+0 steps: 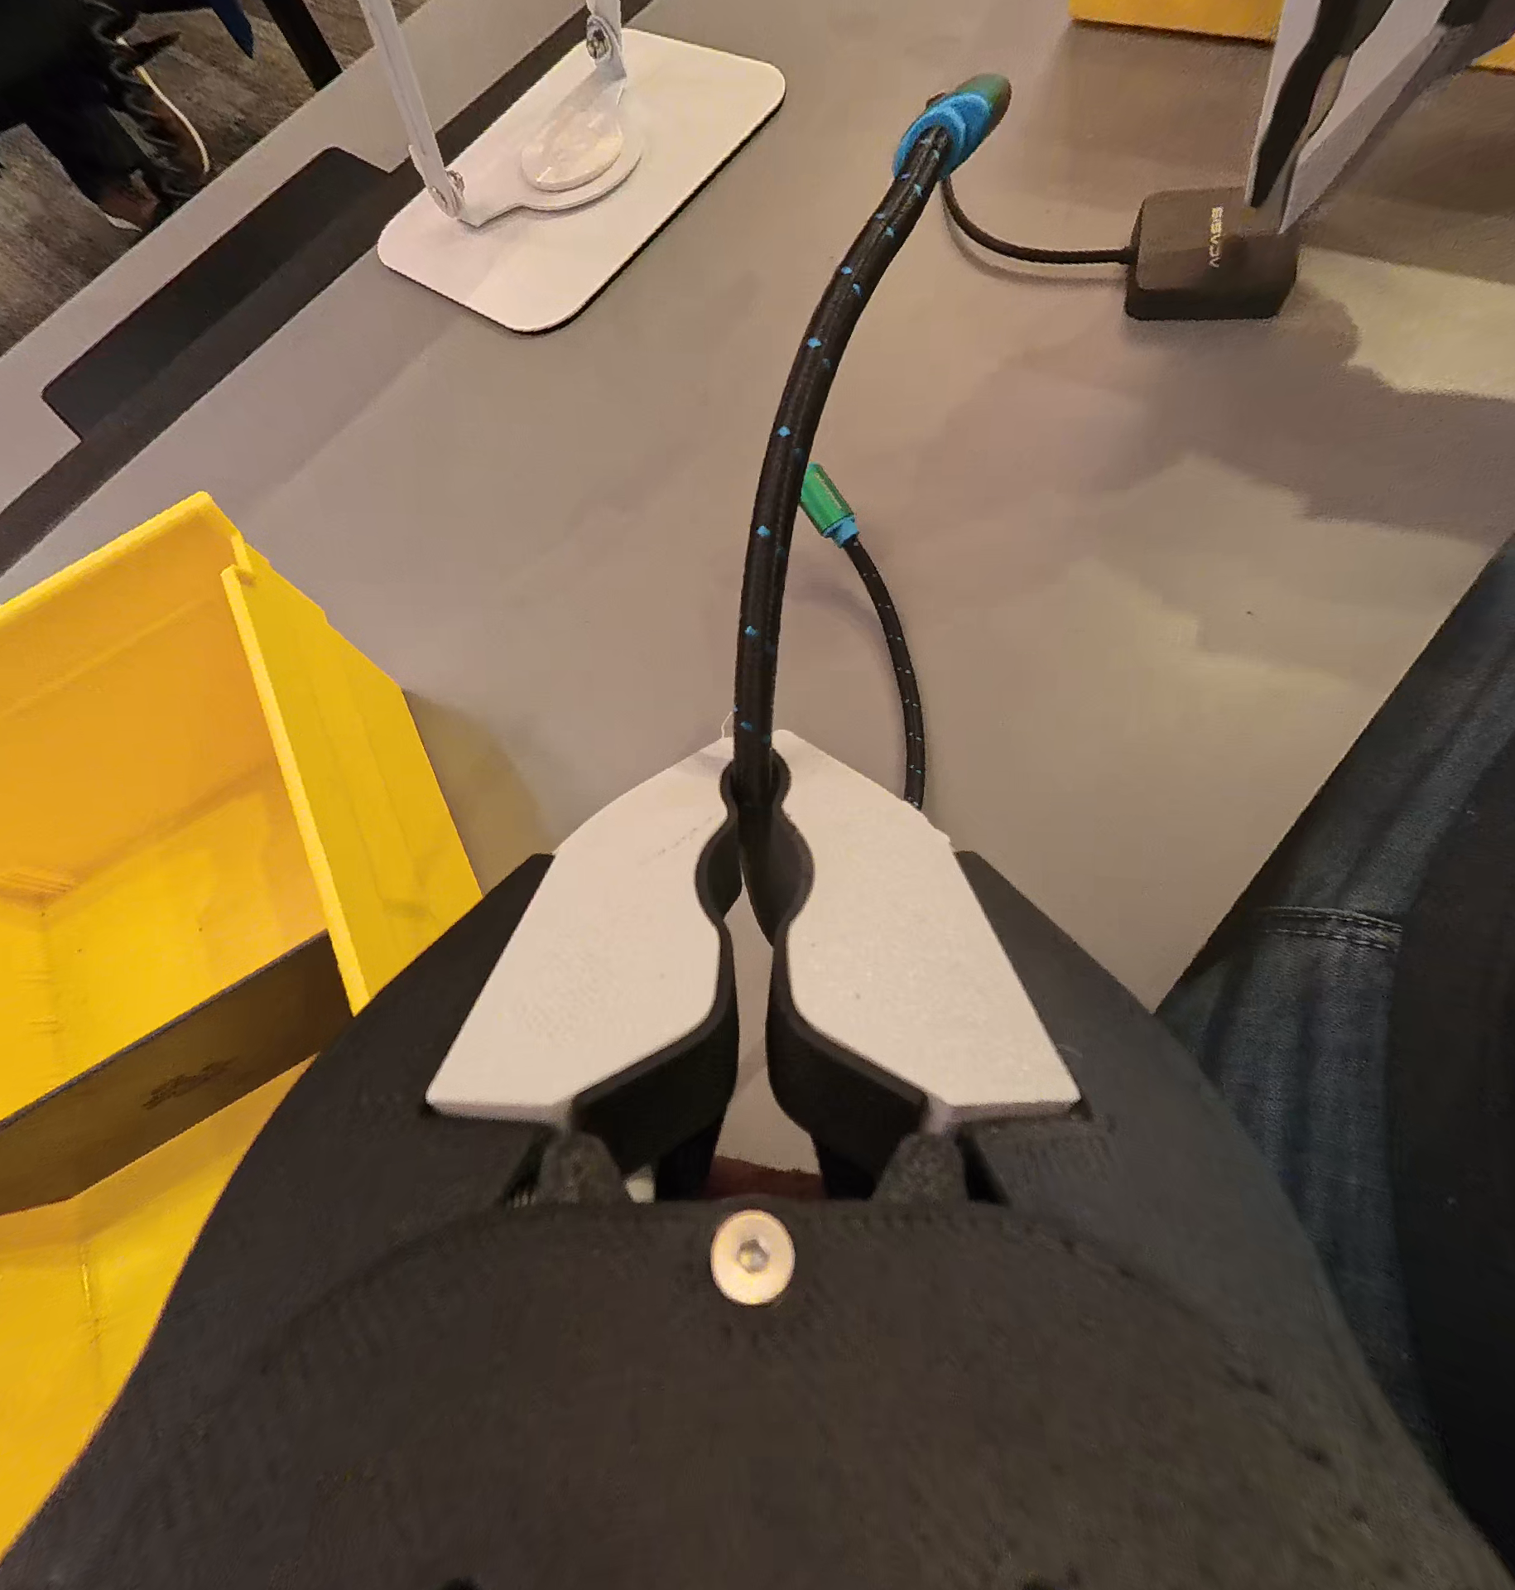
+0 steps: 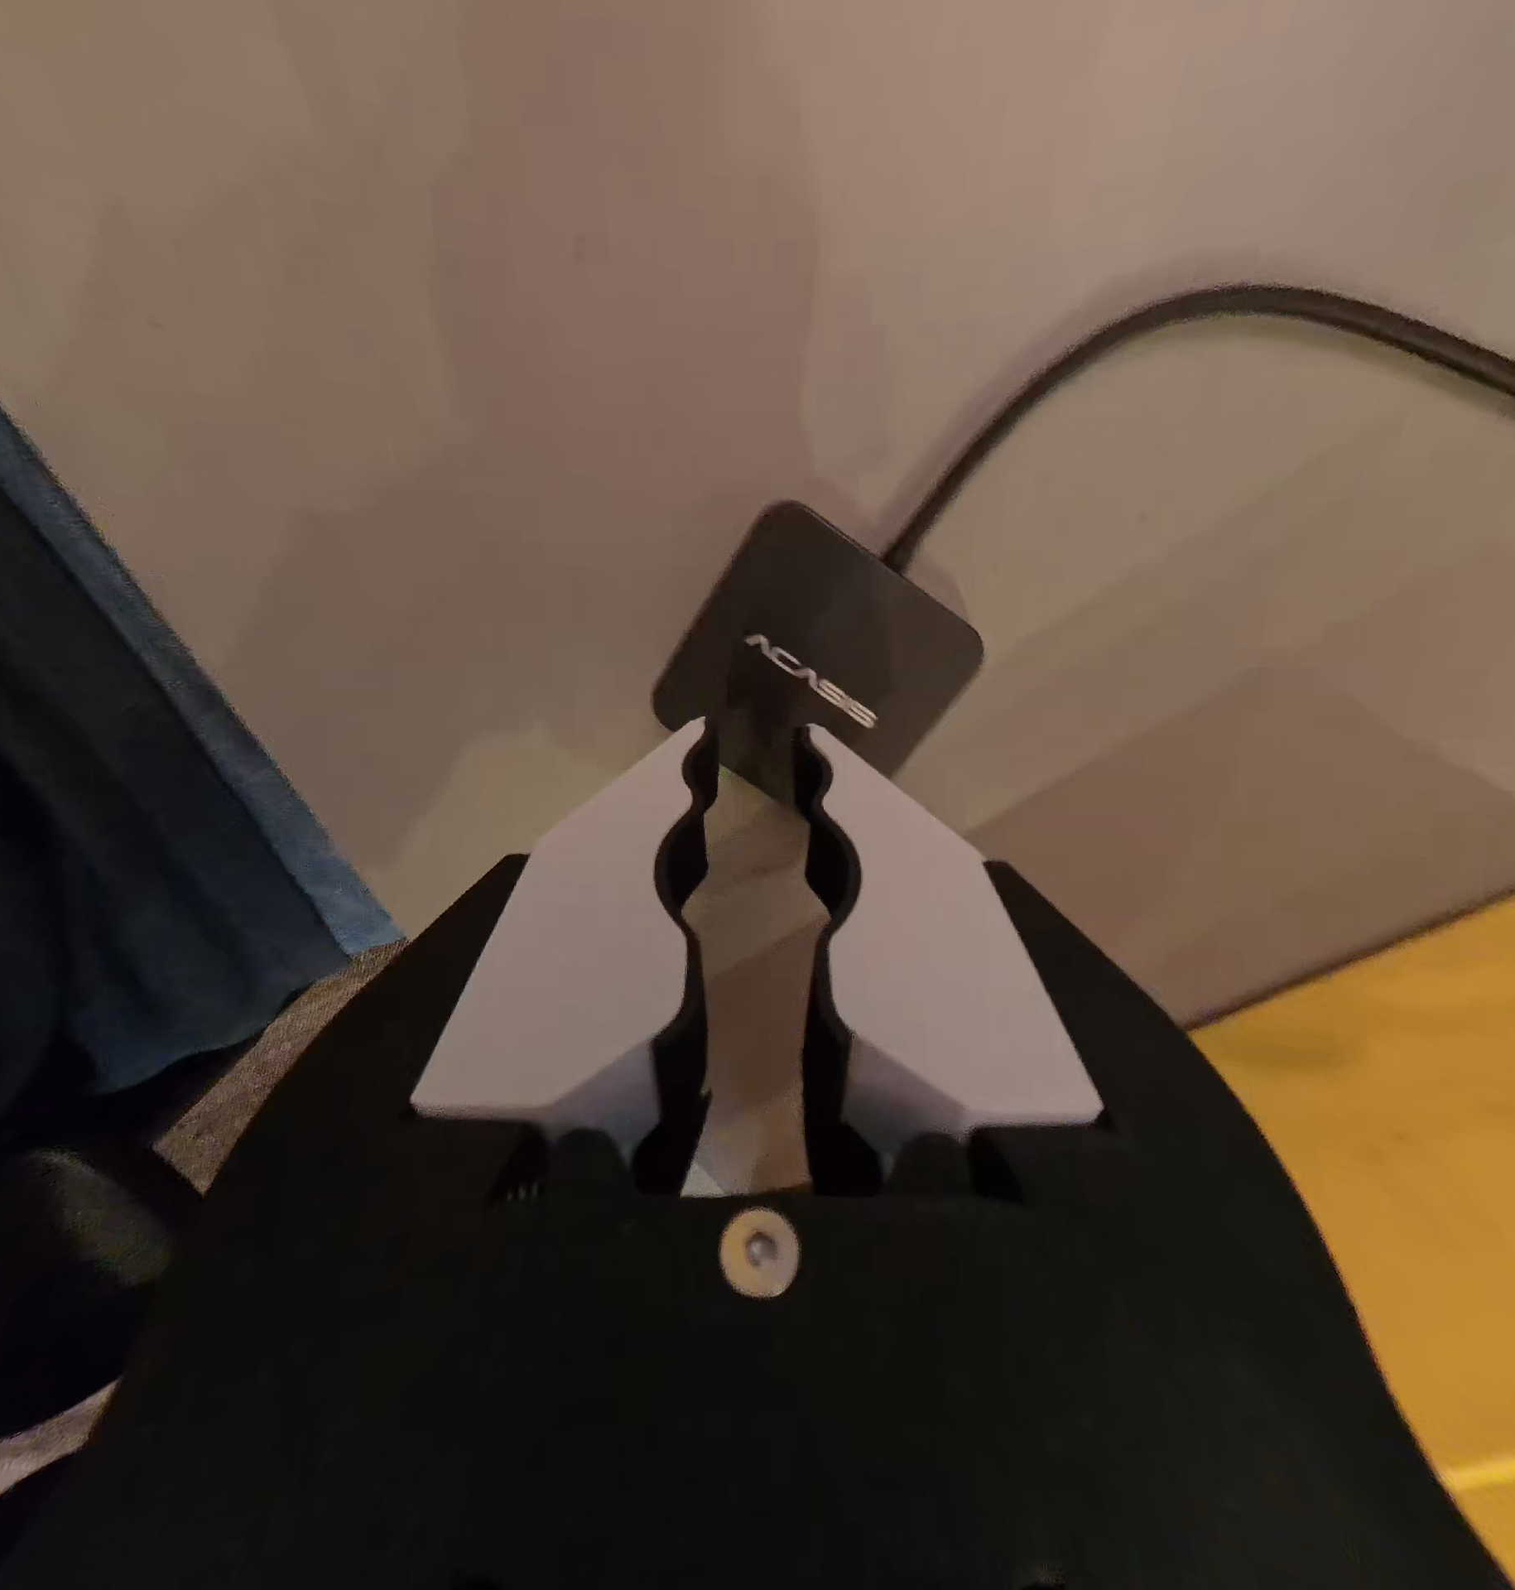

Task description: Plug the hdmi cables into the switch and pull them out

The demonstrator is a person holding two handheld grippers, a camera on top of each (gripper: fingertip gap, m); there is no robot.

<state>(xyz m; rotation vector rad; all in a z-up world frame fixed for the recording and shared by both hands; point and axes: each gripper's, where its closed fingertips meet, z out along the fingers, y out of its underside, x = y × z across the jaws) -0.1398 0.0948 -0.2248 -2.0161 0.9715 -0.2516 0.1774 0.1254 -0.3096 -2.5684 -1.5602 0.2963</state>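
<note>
The left claw (image 1: 758,779) is pressed together on a black braided HDMI cable (image 1: 788,447), which is pinched in the notch near the fingertips and arcs away above the grey desk (image 1: 565,533) to a blue-and-green plug (image 1: 965,107). A second green plug (image 1: 827,503) is seen just behind it. The right claw (image 2: 750,744) is narrowly parted, its tips clamped on a corner of the black switch (image 2: 823,619), which lies on the desk with its own black lead (image 2: 1167,344) trailing off. A yellow bin (image 1: 178,774) stands to the left.

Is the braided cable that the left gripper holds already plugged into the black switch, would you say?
No: the braided cable clamped in the left gripper arcs up with its plug in the air, apart from the black switch.
</note>
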